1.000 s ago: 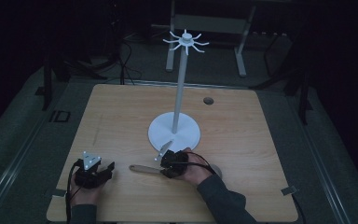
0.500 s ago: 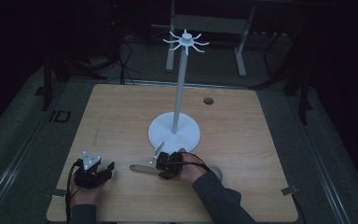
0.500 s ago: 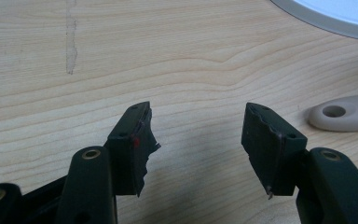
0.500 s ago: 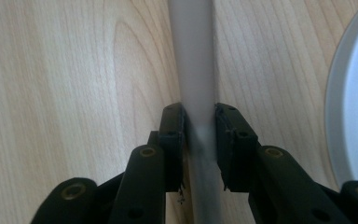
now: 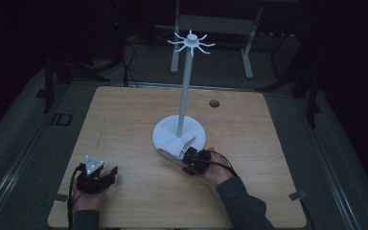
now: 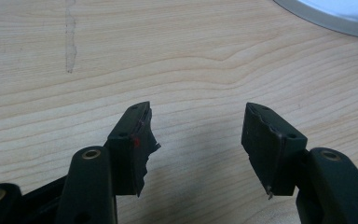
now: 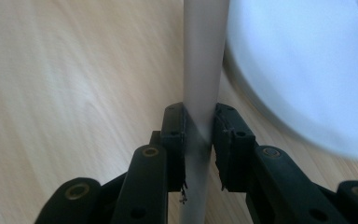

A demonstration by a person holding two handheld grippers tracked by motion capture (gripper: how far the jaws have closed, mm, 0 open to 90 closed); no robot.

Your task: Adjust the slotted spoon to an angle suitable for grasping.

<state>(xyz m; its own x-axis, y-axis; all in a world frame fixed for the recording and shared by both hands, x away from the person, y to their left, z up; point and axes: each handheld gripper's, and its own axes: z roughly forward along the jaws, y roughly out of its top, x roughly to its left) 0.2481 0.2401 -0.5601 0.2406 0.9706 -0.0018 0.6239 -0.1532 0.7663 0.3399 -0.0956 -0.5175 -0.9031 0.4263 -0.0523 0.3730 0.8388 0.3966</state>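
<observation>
Right jaws: we see them closed on a flat, pale grey metal strip (image 7: 204,70); both black pads press its two faces, and the strip runs on past the jaws, away from the camera. The jaws have just been closing, with the strip between them.
Right gripper: the right gripper (image 5: 188,155) sits at the near edge of the stand's base, held in a hand with a dark sleeve that comes in from the bottom of the high view.
Strip, where it is: in the high view the strip (image 5: 170,155) shows as a pale, narrow shape that sticks out of the gripper to the left, just over the bench and beside the base. In the right gripper view it passes close by the rim of the base; we cannot tell whether its far end touches the bench.
Left jaws: we see them standing wide apart with nothing between them, only bare wood below.
Left gripper: the left gripper (image 5: 109,175) rests low over the near left part of the bench, well apart from the right one.
Stand: a white stand with a round flat base (image 5: 197,130), a tall thin pole and a ring of short hooks on top stands near the middle.
Bench: the light wooden bench (image 5: 124,120) carries the stand; a small round hole (image 5: 214,103) lies in its far right part.
</observation>
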